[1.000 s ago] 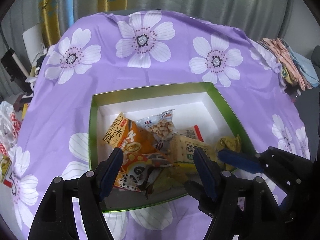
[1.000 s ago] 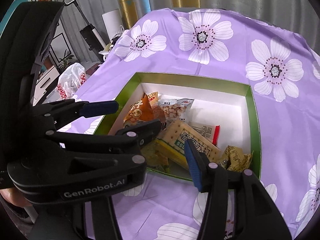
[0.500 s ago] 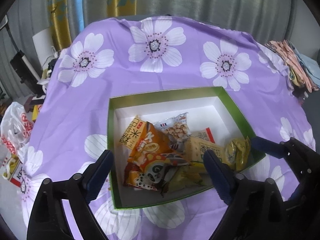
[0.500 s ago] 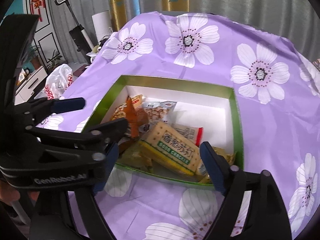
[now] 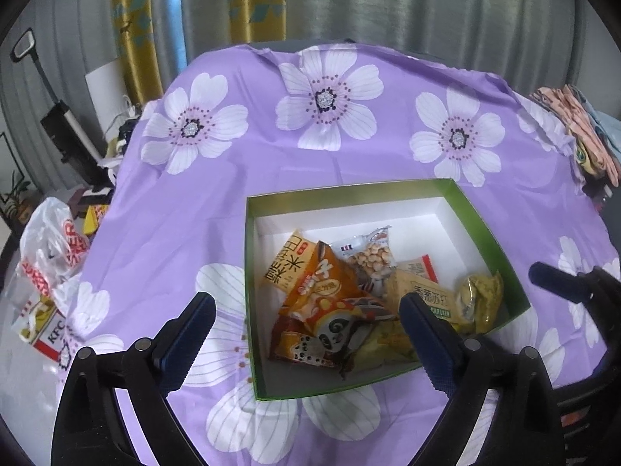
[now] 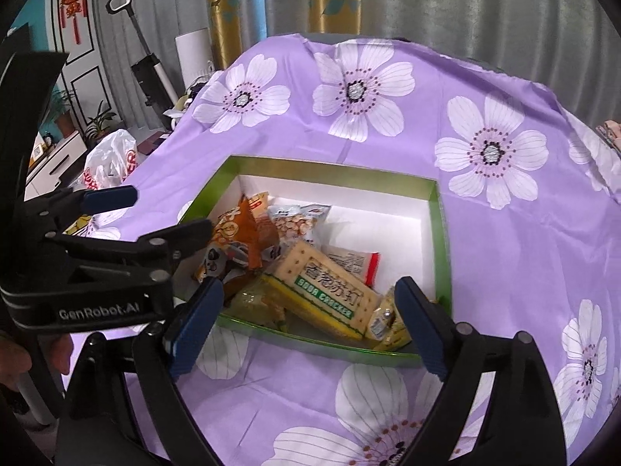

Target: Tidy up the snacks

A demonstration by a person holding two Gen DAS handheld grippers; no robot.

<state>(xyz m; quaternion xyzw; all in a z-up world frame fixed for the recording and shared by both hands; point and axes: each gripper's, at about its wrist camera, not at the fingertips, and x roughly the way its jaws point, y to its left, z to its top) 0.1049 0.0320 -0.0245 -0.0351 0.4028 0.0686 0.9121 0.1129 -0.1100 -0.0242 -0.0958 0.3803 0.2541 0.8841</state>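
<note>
Left wrist view: the left gripper (image 5: 306,334) hangs over the green box's (image 5: 485,225) near wall, jaws spread wide and empty. The snacks (image 5: 333,303) lie heaped in the box's near half (the far half is bare white floor, probably room for sorting). The right gripper (image 6: 310,322), its empty jaws widening, faces the soda crackers (image 6: 326,291). Purple cloth (image 6: 504,233) around the box lies open.
</note>
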